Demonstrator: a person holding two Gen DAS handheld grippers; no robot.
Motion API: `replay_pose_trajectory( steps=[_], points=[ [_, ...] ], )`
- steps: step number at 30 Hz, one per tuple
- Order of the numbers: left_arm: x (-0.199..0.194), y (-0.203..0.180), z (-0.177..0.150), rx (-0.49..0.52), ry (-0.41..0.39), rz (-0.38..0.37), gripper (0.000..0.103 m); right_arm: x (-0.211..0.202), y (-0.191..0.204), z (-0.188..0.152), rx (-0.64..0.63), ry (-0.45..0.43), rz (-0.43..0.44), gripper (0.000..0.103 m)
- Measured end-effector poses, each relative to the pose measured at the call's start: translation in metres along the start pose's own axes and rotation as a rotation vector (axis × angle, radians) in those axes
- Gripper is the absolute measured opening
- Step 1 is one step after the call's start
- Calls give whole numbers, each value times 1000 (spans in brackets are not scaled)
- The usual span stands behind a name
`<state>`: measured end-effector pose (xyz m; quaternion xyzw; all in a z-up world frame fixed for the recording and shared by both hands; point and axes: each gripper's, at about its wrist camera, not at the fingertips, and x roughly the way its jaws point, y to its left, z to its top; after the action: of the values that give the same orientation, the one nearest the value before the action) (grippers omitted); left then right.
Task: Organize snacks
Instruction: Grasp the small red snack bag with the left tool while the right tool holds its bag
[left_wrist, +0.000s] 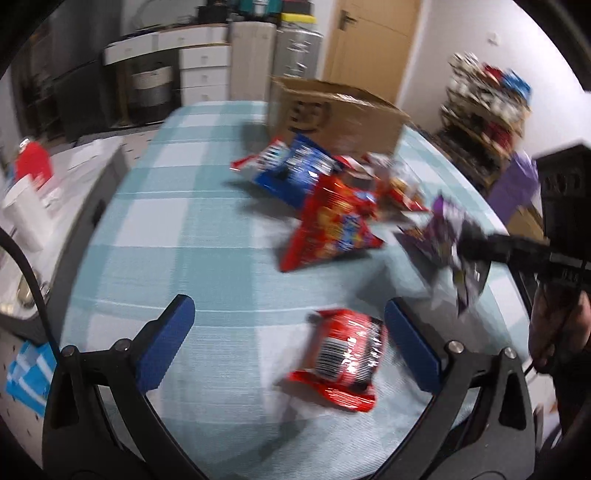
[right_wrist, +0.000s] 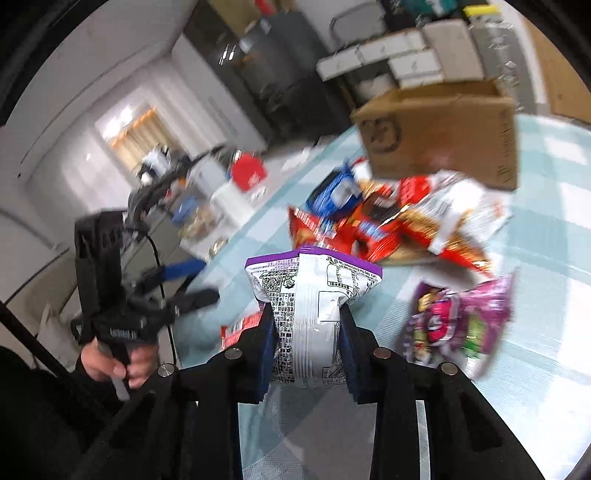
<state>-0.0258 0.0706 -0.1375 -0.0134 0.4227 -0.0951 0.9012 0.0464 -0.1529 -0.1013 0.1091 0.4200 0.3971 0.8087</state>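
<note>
The right gripper (right_wrist: 308, 350) pinches a purple-edged white snack bag (right_wrist: 310, 306) between its blue pads, the bag standing up out of the jaws with its printed back to the camera, lifted above the checked tablecloth (right_wrist: 546, 369). The left gripper (left_wrist: 288, 328) is spread wide and holds nothing; a small red packet (left_wrist: 343, 360) lies flat on the cloth between its fingers, closer to the right-side pad, and whether it touches is unclear. The left gripper sits low over the table, gripped from below by a hand (right_wrist: 118, 363). Just beyond the held bag lies a purple packet (right_wrist: 458, 325). Farther back is a heap of red and blue bags (left_wrist: 325, 199), and behind it an open cardboard box (left_wrist: 336, 114)
</note>
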Motion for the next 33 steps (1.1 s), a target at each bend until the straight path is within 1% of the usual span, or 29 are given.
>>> replay_pose_trajectory(
  steps=[2, 5, 6, 9, 12, 13, 14, 15, 18, 20, 22, 23, 24, 25, 28, 33],
  points=[
    [9, -14, -2, 48, 40, -17, 102, -10, 4, -2, -9, -40, -33, 31],
    [26, -32, -8, 107, 120, -64, 102, -22, 5, -9, -1, -66, -48, 31],
    [29, -36, -10, 118, 132, -69, 102, -26, 5, -11, 8, -69, -40, 31],
    [40, -45, -11, 144, 150, -38, 102, -33, 2, -22, 15, -81, -44, 31],
    [50, -45, -10, 137, 174, -18, 102, -36, 0, -29, 35, -89, -42, 31],
    [53, -44, -9, 132, 186, -18, 101, -39, -1, -33, 44, -93, -44, 31],
    [55, -41, -9, 124, 198, -28, 99, -38, -1, -33, 50, -96, -37, 31],
    [58, -39, -8, 110, 206, -40, 94, -38, -1, -34, 53, -98, -30, 31],
    [53, -34, -11, 73, 195, -63, 89, -36, 1, -37, 54, -98, -34, 31],
    [51, -33, -11, 74, 189, -57, 80, -35, -1, -39, 61, -97, -30, 31],
    [50, -33, -11, 91, 183, -34, 61, -34, 0, -41, 66, -94, -41, 31],
    [49, -32, -11, 96, 179, -29, 55, -33, 0, -42, 66, -93, -42, 31],
    [49, -31, -10, 96, 175, -26, 43, -32, 0, -42, 68, -90, -41, 31],
    [48, -30, -10, 92, 175, -27, 42, -31, 0, -42, 70, -88, -42, 31],
    [45, -25, -11, 71, 177, -65, 41, -30, 1, -43, 70, -84, -45, 31],
    [40, -25, -14, 68, 167, -69, 41, -29, 4, -43, 65, -84, -56, 31]
  ],
)
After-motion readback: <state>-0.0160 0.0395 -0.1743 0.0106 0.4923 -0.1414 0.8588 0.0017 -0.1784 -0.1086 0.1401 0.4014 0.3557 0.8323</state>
